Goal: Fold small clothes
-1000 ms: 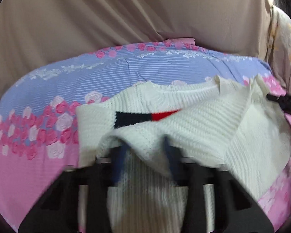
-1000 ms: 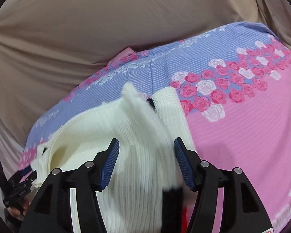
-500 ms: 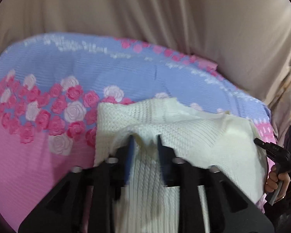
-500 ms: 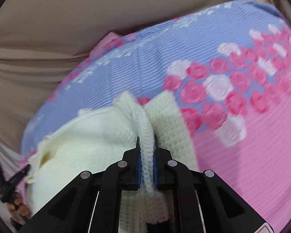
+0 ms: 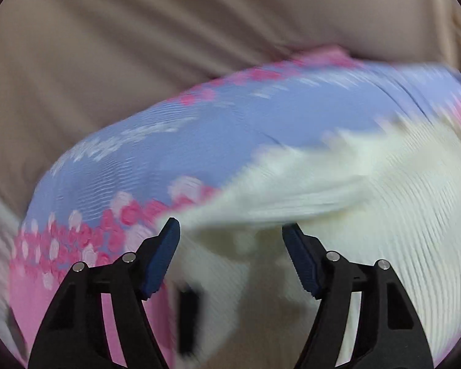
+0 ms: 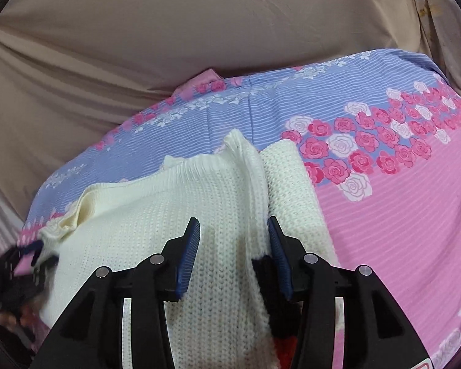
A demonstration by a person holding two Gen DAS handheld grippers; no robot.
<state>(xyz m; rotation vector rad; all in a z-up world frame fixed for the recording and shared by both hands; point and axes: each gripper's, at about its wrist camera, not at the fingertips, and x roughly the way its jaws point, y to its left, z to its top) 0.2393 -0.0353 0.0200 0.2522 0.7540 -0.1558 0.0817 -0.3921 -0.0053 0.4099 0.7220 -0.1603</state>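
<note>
A cream knit sweater [image 6: 156,215] with a navy and red stripe [image 6: 261,269] lies partly folded on the flowered bedspread [image 6: 384,230]. My right gripper [image 6: 233,229] sits low over it; its jaws are opening, and a raised fold ridge [image 6: 252,172] runs between them beside the right pad. In the blurred left wrist view my left gripper [image 5: 230,233] is also opening wide over the sweater [image 5: 368,215], with cloth lying loose between the pads. The left gripper [image 6: 18,279] shows at the sweater's far left edge in the right wrist view.
The pink and blue rose-printed bedspread [image 5: 199,129] covers the bed. A beige sheet [image 6: 199,30] rises behind it. Bare bedspread stretches to the right of the sweater.
Half a second ago the right gripper pinched the fold ridge; its jaws have now parted. The left jaws, narrow on the cloth before, now stand wide, and the left view has swung sideways.
</note>
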